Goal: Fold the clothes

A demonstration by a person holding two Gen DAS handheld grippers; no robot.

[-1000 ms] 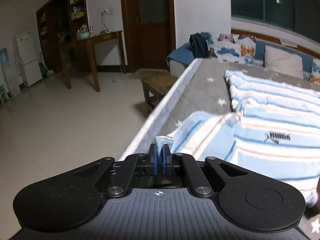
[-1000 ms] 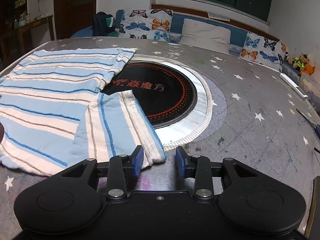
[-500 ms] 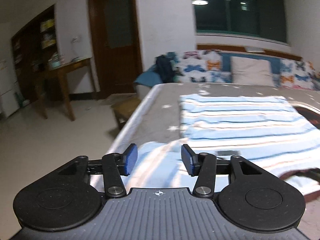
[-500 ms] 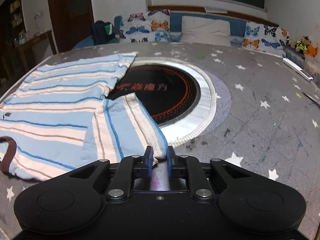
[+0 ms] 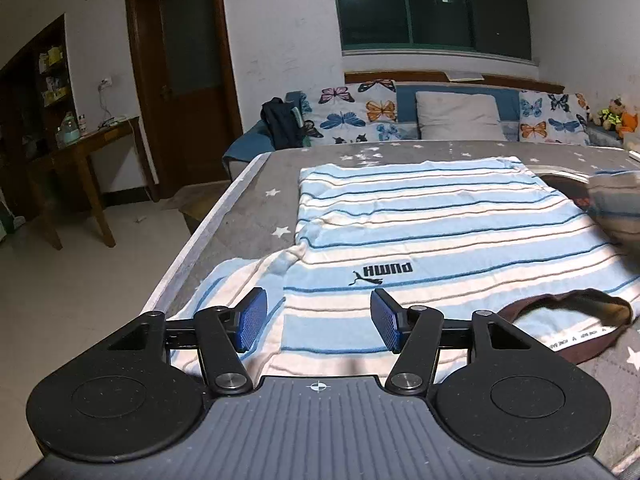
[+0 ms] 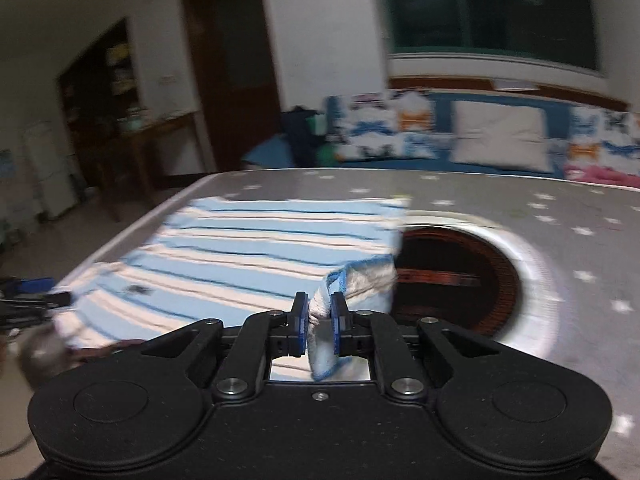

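While the room behind sits dim, the grey star-printed worktop (image 5: 256,216) takes up most of what can be seen, its soft cover running to a pale straight edge on the left. Set into it is a round black panel ringed in silver (image 6: 460,276), with orange markings too blurred in the right wrist view to read. Spread flat across the worktop lies the light-blue and white striped terry T-shirt (image 5: 440,224), its nap fuzzy, thin dark and tan lines crossing the broad bands, a small black logo printed near the chest and a brown ribbed neckband (image 5: 568,320) curling at the near right. One sleeve (image 5: 240,280) lies flat near the worktop's left edge. The left hand-held gripper (image 5: 318,320) hovers over the shirt's near part with its blue textured pads (image 5: 250,316) set wide apart, holding nothing. The right hand-held gripper (image 6: 319,322) is pinched tight on the other sleeve (image 6: 360,280), whose thick white cuff with blue edging is raised off the worktop.
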